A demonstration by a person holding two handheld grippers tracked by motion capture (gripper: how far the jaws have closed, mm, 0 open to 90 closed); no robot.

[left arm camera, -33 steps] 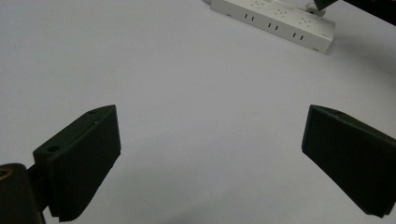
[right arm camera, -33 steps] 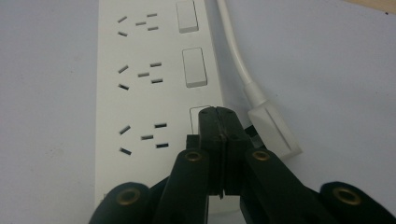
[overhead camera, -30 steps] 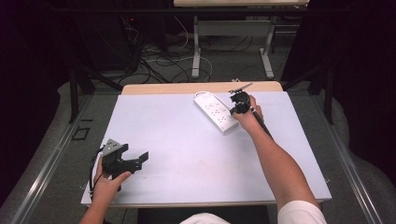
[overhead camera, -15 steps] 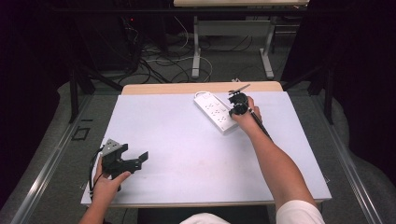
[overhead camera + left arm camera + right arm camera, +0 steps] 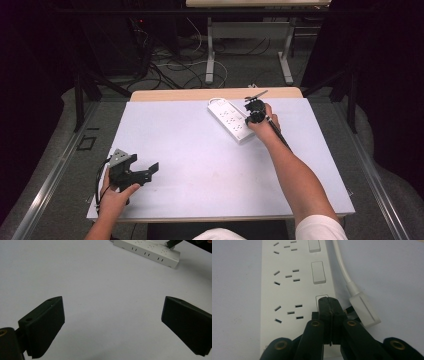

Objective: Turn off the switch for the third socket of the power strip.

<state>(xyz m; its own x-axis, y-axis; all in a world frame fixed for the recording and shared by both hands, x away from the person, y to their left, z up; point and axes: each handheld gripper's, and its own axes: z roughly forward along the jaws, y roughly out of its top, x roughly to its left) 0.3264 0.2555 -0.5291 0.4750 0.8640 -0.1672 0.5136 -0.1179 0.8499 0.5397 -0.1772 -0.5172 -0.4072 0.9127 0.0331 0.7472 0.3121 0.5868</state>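
Note:
A white power strip (image 5: 229, 118) lies slanted at the back of the white table top (image 5: 200, 165). It also appears far off in the left gripper view as the power strip (image 5: 150, 252). My right gripper (image 5: 250, 114) is shut with nothing between its jaws. In the right gripper view the right gripper (image 5: 329, 302) has its joined tips resting on the nearest rocker switch (image 5: 322, 296) of the strip (image 5: 287, 290). A white plug (image 5: 363, 311) with its cord lies just right of the tips. My left gripper (image 5: 144, 167) rests at the front left, and the left gripper (image 5: 112, 322) stands open and empty.
Two more switches (image 5: 318, 272) and rows of sockets run along the strip away from the tips. A wooden edge (image 5: 200, 94) borders the table at the back. Behind it are table legs (image 5: 210, 47) and loose cables (image 5: 170, 65) on the floor.

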